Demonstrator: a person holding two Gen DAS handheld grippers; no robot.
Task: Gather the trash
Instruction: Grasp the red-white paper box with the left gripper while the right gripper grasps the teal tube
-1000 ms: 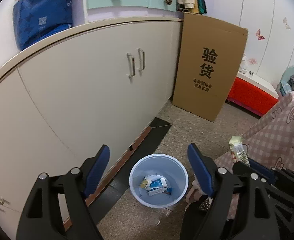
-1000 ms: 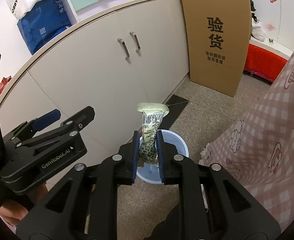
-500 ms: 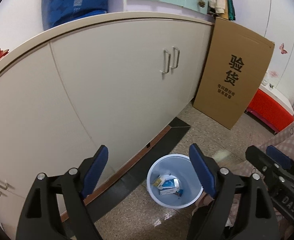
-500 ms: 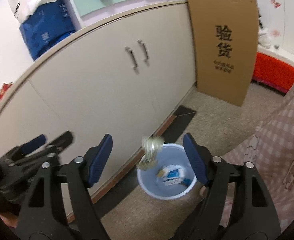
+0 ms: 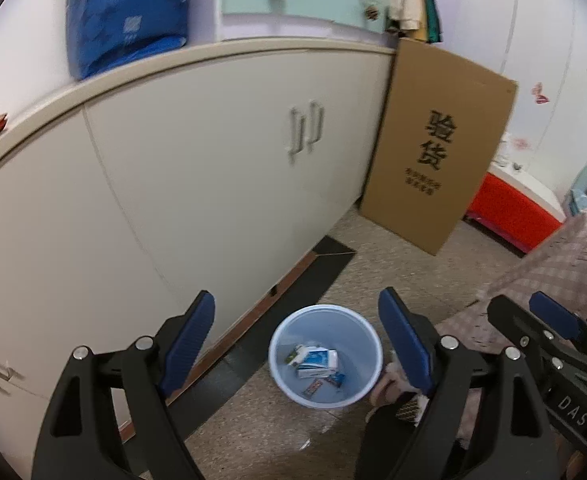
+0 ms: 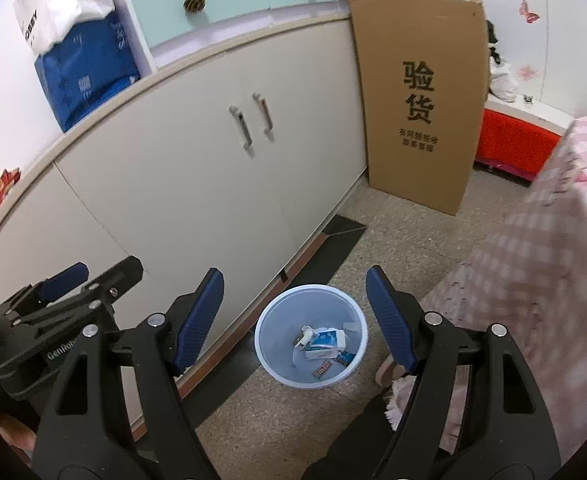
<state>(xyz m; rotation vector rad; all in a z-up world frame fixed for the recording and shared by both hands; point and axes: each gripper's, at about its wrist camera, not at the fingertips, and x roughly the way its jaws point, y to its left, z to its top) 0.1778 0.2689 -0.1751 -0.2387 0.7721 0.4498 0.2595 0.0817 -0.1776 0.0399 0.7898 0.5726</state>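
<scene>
A pale blue trash bin (image 5: pixel 281 376) stands on the floor beside the cabinet; it also shows in the right wrist view (image 6: pixel 269 360). Inside lie white and blue cartons (image 5: pixel 316 362) and small wrappers (image 6: pixel 322 368). My left gripper (image 5: pixel 299 340) is open and empty, held above the bin. My right gripper (image 6: pixel 295 312) is open and empty, also above the bin. The right gripper shows at the right edge of the left wrist view (image 5: pixel 549 328). The left gripper shows at the left of the right wrist view (image 6: pixel 65 300).
A long cream cabinet (image 6: pixel 197 168) runs along the left. A tall cardboard box (image 6: pixel 421 104) leans at its far end. A pink checked cloth (image 6: pixel 533 264) hangs at the right. A red box (image 6: pixel 513 140) sits behind. A blue bag (image 5: pixel 125 12) lies on the cabinet top.
My right gripper opened and let go of the green wrapper, which fell toward the bin. Both grippers rose and drew back a little.
</scene>
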